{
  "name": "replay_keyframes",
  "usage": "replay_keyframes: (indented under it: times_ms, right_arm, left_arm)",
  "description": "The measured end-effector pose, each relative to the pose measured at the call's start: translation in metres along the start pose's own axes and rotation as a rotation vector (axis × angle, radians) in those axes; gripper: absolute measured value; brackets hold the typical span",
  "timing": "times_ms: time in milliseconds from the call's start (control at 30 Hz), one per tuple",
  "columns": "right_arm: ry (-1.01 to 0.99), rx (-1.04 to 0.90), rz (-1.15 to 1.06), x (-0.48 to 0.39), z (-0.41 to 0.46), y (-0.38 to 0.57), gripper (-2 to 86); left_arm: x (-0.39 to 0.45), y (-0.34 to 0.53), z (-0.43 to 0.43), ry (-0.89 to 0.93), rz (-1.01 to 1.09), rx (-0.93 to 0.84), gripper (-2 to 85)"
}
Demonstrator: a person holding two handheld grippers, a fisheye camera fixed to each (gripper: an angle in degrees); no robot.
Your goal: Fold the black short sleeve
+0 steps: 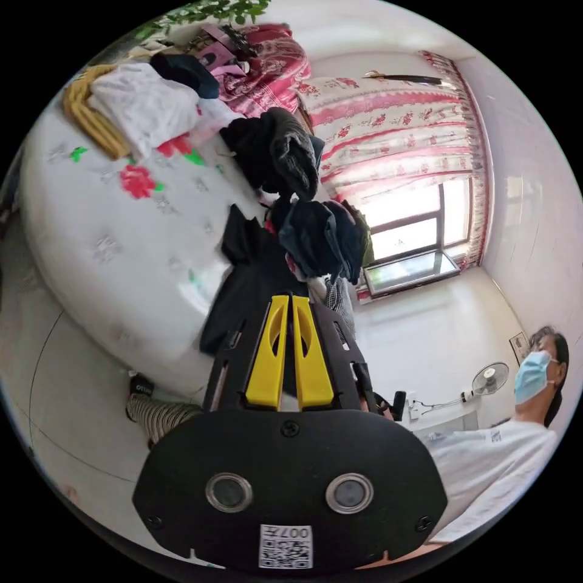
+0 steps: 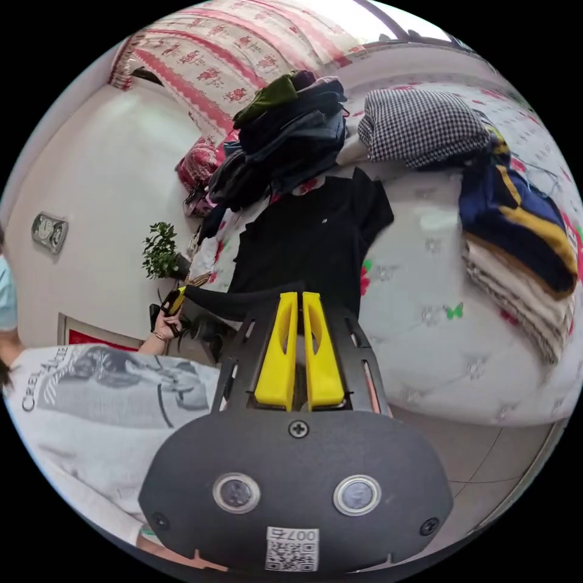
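The black short-sleeve shirt (image 2: 316, 237) lies spread on the white bed (image 2: 425, 328), collar toward the clothes pile, its lower hem lifted off the bed's edge. My right gripper (image 2: 297, 296) is shut on that hem, yellow jaws pressed together. The hem runs taut across to my left gripper (image 2: 173, 302), held in a hand at the left. In the left gripper view the shirt (image 1: 243, 285) hangs over the bed's edge, and my left gripper (image 1: 290, 297) has its jaws closed on the fabric.
A heap of dark clothes (image 2: 285, 133) sits past the collar. A folded checked garment (image 2: 419, 124) and a stack of folded clothes (image 2: 516, 243) lie on the bed. White folded clothes (image 1: 146, 103) rest farther along. Tiled floor (image 2: 473, 455) borders the bed. A person in a white T-shirt (image 1: 486, 467) stands close.
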State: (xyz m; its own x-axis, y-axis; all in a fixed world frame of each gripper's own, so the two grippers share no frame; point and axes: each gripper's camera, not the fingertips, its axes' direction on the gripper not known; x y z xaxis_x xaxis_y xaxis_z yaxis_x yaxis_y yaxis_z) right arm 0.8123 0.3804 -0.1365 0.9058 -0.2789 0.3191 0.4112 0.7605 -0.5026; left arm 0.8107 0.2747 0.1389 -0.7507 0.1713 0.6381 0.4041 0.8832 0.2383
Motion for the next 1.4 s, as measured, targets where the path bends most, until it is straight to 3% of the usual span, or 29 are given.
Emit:
replay_keyframes:
  times_ms: [133, 267, 400, 500, 733, 867, 967, 1167, 1400]
  right_arm:
    - [0.131, 0.062, -0.081, -0.025, -0.014, -0.09, -0.2]
    - [0.127, 0.377, -0.237, -0.087, -0.102, -0.138, -0.2]
    - [0.066, 0.605, -0.375, -0.128, -0.176, -0.108, -0.2]
    - [0.03, 0.647, -0.44, -0.135, -0.194, -0.065, -0.2]
    - [0.06, 0.49, -0.376, -0.11, -0.164, 0.028, -0.2]
    - [0.0, 0.333, -0.123, -0.06, -0.121, 0.066, -0.2]
    - [-0.091, 0.253, 0.038, -0.031, -0.092, 0.086, -0.2]
    - [-0.081, 0.089, 0.112, -0.024, -0.06, 0.085, -0.2]
    - [-0.116, 0.115, 0.082, -0.015, -0.057, 0.013, 0.0]
  left_arm:
    - [0.048, -0.137, 0.071, 0.112, 0.129, -0.041, -1.0]
    - [0.168, -0.219, 0.058, 0.196, 0.404, 0.036, -0.9]
    - [0.232, -0.214, 0.011, 0.285, 0.598, 0.105, -0.9]
    - [0.237, -0.182, -0.022, 0.326, 0.66, 0.114, -0.9]
    - [0.135, -0.075, -0.046, 0.236, 0.55, -0.013, -0.9]
    - [0.03, -0.015, -0.023, 0.178, 0.36, -0.192, -0.9]
    - [-0.027, 0.018, -0.01, 0.177, 0.172, -0.218, -0.9]
    - [-0.041, 0.029, 0.009, 0.208, 0.138, -0.247, -0.9]
    - [-0.053, -0.027, 0.068, 0.156, 0.079, -0.196, -0.8]
